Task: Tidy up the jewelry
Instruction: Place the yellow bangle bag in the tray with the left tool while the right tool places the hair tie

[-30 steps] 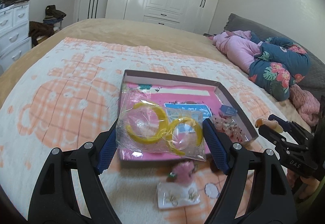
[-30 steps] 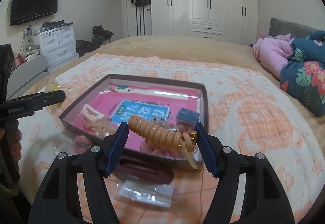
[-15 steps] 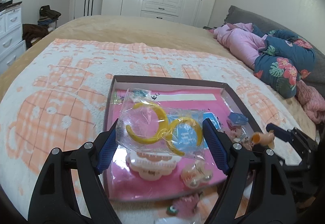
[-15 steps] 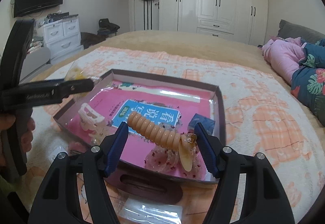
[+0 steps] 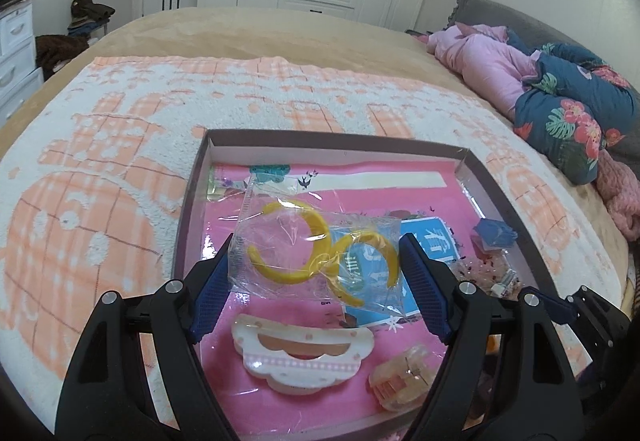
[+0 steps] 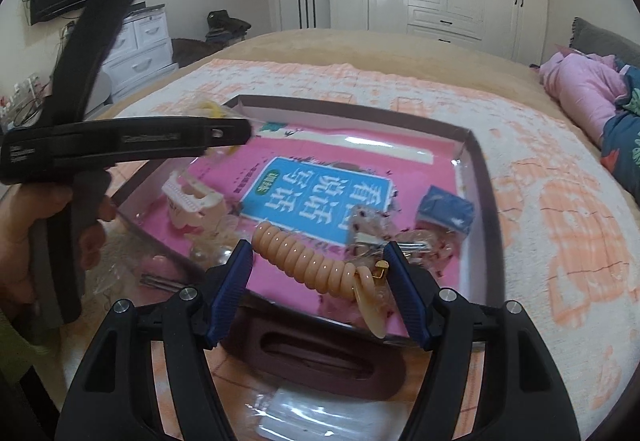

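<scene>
Our left hand-held gripper [image 5: 316, 269] holds a clear bag of yellow hoops [image 5: 316, 253] by its two side edges, above the pink floor of the box [image 5: 188, 201] on the bed [image 5: 100, 145]. We judge the bag light, soft and slippery, so the edges can slide out; a hold on the stiff hoops inside is safer. Our right hand-held gripper [image 6: 318, 269] is closed on a beige coil clip [image 6: 308, 261], held across the near edge of the box. The clip looks springy and light, best held at its ends.
</scene>
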Action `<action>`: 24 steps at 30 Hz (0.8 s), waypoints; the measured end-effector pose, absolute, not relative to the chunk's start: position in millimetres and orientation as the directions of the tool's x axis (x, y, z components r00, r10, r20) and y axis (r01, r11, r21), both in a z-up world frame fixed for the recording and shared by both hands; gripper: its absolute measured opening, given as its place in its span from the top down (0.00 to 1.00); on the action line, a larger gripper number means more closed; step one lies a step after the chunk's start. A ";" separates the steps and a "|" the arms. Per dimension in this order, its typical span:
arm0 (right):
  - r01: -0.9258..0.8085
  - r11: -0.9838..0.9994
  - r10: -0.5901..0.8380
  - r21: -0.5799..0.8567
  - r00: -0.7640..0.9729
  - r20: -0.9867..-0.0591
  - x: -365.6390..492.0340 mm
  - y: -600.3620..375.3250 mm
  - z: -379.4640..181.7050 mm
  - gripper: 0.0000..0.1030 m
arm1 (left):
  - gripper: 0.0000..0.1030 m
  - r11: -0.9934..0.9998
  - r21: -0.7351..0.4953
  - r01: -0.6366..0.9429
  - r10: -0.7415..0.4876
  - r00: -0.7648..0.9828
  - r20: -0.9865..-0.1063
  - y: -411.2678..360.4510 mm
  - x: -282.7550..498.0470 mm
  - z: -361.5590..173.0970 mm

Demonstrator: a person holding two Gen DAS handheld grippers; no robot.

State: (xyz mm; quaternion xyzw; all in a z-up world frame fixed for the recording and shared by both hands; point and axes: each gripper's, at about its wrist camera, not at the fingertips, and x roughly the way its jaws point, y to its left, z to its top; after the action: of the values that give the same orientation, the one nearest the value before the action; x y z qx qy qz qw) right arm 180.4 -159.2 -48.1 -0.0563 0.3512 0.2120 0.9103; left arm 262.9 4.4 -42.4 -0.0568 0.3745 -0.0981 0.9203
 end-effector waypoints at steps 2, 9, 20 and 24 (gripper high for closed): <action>-0.435 0.899 0.351 0.044 0.658 -0.666 178.3 -155.8 -49.5 0.36 | 0.32 0.974 -0.178 0.138 -0.223 0.696 -0.682 4.4 263.2 -44.1; -0.427 0.902 0.359 0.067 0.654 -0.666 176.0 -155.9 -48.5 0.33 | 0.32 0.974 -0.181 0.136 -0.224 0.687 -0.691 4.3 263.2 -48.0; -0.391 0.918 0.347 0.063 0.719 -0.602 155.7 -172.1 -31.7 0.18 | 0.31 0.975 -0.177 0.132 -0.219 0.687 -0.693 4.3 258.7 -49.1; -0.372 0.927 0.322 0.037 0.744 -0.586 147.8 -182.2 -25.9 0.14 | 0.24 0.975 -0.183 0.123 -0.217 0.694 -0.687 6.0 255.5 -46.6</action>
State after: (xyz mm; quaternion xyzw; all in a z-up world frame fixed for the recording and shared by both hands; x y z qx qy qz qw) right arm 147.8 -182.2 -25.9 -0.0414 0.3059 0.1860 0.9328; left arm 255.5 6.0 -46.6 -0.0615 0.3802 -0.0925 0.9182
